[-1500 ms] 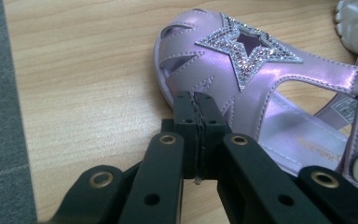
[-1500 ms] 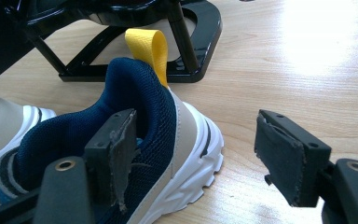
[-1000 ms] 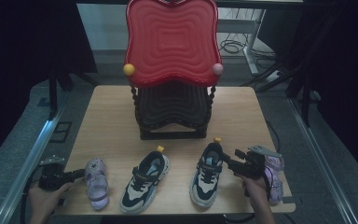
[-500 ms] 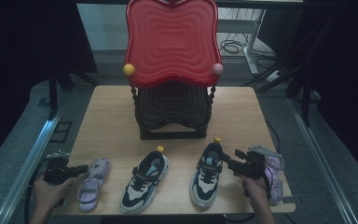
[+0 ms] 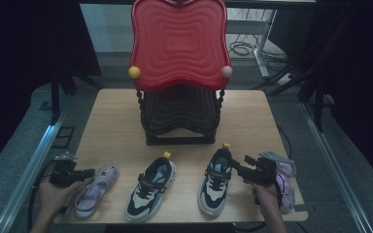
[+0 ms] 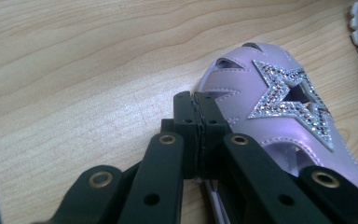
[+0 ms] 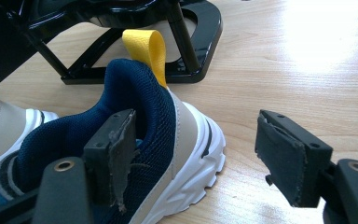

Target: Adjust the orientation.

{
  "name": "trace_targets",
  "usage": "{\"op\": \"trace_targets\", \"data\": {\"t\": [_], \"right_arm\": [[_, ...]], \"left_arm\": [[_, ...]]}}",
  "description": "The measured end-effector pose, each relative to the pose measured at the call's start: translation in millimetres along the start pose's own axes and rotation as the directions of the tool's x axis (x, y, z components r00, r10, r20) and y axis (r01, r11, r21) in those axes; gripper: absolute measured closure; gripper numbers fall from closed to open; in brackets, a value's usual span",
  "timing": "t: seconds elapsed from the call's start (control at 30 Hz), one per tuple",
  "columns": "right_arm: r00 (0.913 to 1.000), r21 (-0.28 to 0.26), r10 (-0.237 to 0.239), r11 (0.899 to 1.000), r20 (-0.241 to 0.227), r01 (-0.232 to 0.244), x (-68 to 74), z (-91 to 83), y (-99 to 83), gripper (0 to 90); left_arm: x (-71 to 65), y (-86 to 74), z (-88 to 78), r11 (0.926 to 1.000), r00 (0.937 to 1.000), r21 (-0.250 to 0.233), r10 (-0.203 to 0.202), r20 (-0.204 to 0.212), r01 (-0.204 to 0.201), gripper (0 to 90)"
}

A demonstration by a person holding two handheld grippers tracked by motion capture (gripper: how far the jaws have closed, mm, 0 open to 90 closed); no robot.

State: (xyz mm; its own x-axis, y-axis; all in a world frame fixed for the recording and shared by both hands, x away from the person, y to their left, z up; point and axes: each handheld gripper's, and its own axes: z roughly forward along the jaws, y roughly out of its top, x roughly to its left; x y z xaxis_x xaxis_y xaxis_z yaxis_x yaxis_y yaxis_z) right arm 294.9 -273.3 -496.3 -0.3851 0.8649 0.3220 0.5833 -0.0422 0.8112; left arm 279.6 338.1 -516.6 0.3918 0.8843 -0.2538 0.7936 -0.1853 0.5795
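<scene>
The left gripper (image 6: 199, 122), pressed together, touches the sandal (image 6: 279, 121) lying at its 2 o'clock. The right gripper (image 7: 196, 158) is spread, one pad inside the sneaker's (image 7: 135, 154) collar, heel toward 12 o'clock.

In the left gripper view the lilac sandal (image 6: 279, 116) runs off the edge at 4 o'clock, its heel end unseen, and the black links hide whatever sits between the gripper's pads. In the right gripper view the navy sneaker (image 7: 135, 140) is cut off at 8 o'clock — toe unseen. From above, a second lilac sandal (image 5: 286, 187) lies half hidden behind the right gripper (image 5: 238, 165).
</scene>
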Motion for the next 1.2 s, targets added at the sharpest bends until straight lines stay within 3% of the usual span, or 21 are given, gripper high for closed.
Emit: {"op": "trace_targets", "data": {"t": [0.2,0.3,0.43,0.5,0.73,0.97,1.03,1.2], "right_arm": [[0.9999,-0.003,-0.006,1.0,0.01,0.006,-1.1,-1.9,0.8,30.0],[1.0,-0.004,-0.003,1.0,0.008,0.003,-0.6,-3.1,1.3,30.0],[0.9999,-0.01,-0.011,1.0,0.004,0.011,1.3,-5.1,2.8,30.0],[0.9999,-0.02,-0.015,1.0,0.001,0.015,1.9,-7.3,4.3,30.0],[0.9996,-0.018,-0.028,0.999,-0.003,0.028,-0.1,-6.2,5.0,30.4],[0.9988,-0.015,-0.048,0.999,-0.006,0.048,-0.9,-1.4,8.2,30.4],[0.9987,-0.028,-0.052,0.998,-0.005,0.051,-0.8,-2.1,10.4,31.4],[0.9986,-0.06,-0.053,0.997,-0.002,0.053,-0.2,-13.6,15.5,34.8]], "left_arm": [[0.9,4.1,-13.1,0.9979,0.9999,-0.063,-0.01,0.0,0.01,78.2],[-7.3,9.8,-22.0,0.9948,0.9991,-0.092,0.043,0.001,-0.043,74.2],[-20.3,18.6,-30.6,0.9865,0.9957,-0.136,0.093,0.007,-0.091,66.2],[-25.9,24.5,-34.9,0.9808,0.9955,-0.173,0.094,0.012,-0.09,60.0],[-35.0,36.1,-41.9,0.9661,0.9941,-0.235,0.109,-0.009,-0.108,44.8],[-34.0,35.1,-44.9,0.957,0.9957,-0.275,0.091,-0.015,-0.092,41.2],[-30.1,34.2,-46.5,0.9552,0.9975,-0.288,0.071,-0.002,-0.069,41.1],[-27.7,29.5,-47.3,0.9527,0.9972,-0.299,0.065,0.036,-0.051,40.3]]}}
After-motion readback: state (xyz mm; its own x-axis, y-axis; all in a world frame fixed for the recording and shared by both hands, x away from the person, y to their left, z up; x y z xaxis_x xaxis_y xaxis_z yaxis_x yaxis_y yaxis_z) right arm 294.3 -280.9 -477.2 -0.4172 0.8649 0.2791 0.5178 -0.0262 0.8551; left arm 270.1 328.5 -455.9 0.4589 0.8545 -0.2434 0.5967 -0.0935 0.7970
